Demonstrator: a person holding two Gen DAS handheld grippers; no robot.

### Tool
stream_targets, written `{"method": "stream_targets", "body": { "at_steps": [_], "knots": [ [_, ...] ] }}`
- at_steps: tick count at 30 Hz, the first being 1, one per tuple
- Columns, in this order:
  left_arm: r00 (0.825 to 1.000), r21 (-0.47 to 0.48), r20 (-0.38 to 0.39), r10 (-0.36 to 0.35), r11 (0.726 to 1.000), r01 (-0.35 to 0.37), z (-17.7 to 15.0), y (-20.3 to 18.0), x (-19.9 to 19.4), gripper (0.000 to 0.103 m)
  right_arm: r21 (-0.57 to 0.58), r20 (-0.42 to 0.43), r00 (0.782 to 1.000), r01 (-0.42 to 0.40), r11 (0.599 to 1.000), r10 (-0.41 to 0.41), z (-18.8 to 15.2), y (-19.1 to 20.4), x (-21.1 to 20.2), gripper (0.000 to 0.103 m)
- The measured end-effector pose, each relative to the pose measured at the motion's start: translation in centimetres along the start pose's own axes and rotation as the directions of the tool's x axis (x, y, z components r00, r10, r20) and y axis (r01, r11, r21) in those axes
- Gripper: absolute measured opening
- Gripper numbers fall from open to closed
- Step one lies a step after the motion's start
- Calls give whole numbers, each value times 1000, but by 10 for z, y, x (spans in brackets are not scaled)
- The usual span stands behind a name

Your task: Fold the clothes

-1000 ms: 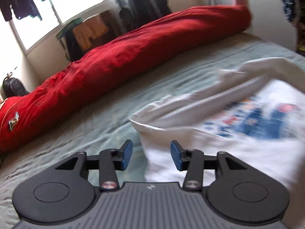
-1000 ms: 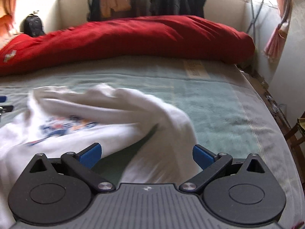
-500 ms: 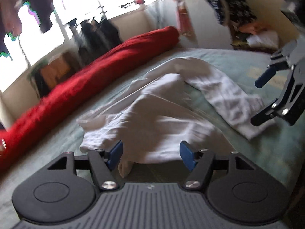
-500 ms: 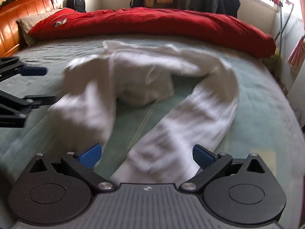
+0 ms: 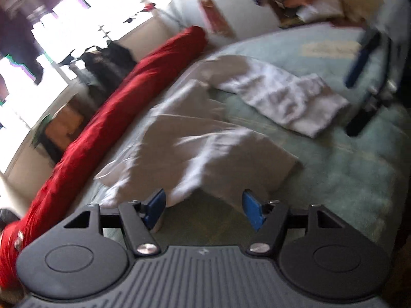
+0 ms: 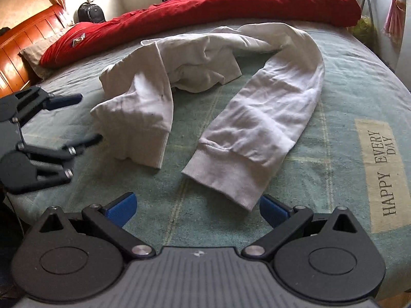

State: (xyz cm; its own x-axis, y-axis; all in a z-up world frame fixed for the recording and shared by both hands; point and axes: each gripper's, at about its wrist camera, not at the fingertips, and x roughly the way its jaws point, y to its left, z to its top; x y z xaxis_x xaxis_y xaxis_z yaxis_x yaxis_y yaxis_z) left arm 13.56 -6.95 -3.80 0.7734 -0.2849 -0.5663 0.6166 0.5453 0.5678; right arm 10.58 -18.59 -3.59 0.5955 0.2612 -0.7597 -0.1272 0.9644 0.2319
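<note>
A white long-sleeved sweatshirt [image 6: 195,59] lies crumpled on the green bed cover [image 6: 346,97], both sleeves stretched toward me. Its right sleeve cuff [image 6: 226,179] lies just in front of my right gripper [image 6: 197,209], which is open and empty. The left sleeve cuff [image 6: 138,141] lies beside my left gripper [image 6: 79,118], seen at the left edge, open. In the left wrist view the sweatshirt [image 5: 200,143] lies just beyond my open, empty left gripper [image 5: 204,209]. The right gripper [image 5: 359,87] shows blurred at the right, past the other sleeve [image 5: 290,100].
A long red duvet [image 6: 231,7] lies rolled along the far side of the bed, also in the left wrist view [image 5: 123,102]. A wooden headboard [image 6: 23,48] and pillow [image 6: 36,59] are at the left. A "HAPPY EVERY DAY" label [image 6: 380,174] marks the cover. Clothes hang by the window.
The sweatshirt dropped onto the bed and now lies still with its print hidden. Both grippers pulled back toward the near edge; the left one opened wider and swung right.
</note>
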Motion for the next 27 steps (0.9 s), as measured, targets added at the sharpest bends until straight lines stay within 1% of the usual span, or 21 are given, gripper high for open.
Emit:
{"method": "stream_targets", "body": {
  "at_steps": [3,6,7,8,9,10,12,15,18,20,22,24,25,27],
  "knots": [
    [1000,39,11,20,999,-21,6,-4,9,69,24,11,1000,-24,999,24,0,-1,1,103],
    [1000,45,9,7,999,-7,10,-1,22,68,35,-4,999,-34,999,34,-1,-1,6,103],
    [1000,38,2,-2,999,2,12,0,27,65,35,-9,999,-32,999,32,-2,-1,8,103],
    [1000,28,-5,-12,1000,12,13,1,30,48,36,-13,999,-32,999,32,-2,-1,9,103],
    [1000,14,-9,-26,1000,27,14,3,32,21,37,-17,999,-32,999,32,-2,-1,10,103],
    [999,-3,-11,-39,999,39,14,5,33,20,39,-20,999,-32,999,33,-3,-1,11,103],
    [999,-30,-9,-36,999,36,15,9,33,18,53,-24,999,-41,998,43,-4,-2,13,103],
    [1000,-45,14,-7,999,8,12,16,25,18,68,-31,998,-50,996,52,-5,-4,15,103],
    [999,-92,35,28,995,-25,9,36,11,18,59,-37,999,-37,998,40,-4,-3,18,103],
    [997,-141,41,60,988,-54,7,53,4,18,50,-39,999,-28,998,30,-4,-1,19,103],
    [992,-216,33,121,970,-111,1,80,-3,18,44,-40,999,-25,999,26,-3,1,20,103],
    [982,-272,12,189,946,-178,-7,107,-7,17,41,-41,999,-25,999,27,-2,4,21,103],
    [975,-296,-7,223,931,-215,-11,122,-8,17,40,-41,999,-25,999,27,-1,5,22,103],
    [964,-354,-46,263,898,-262,-21,151,-7,17,36,-41,999,-26,999,28,1,7,22,103]
  ]
}}
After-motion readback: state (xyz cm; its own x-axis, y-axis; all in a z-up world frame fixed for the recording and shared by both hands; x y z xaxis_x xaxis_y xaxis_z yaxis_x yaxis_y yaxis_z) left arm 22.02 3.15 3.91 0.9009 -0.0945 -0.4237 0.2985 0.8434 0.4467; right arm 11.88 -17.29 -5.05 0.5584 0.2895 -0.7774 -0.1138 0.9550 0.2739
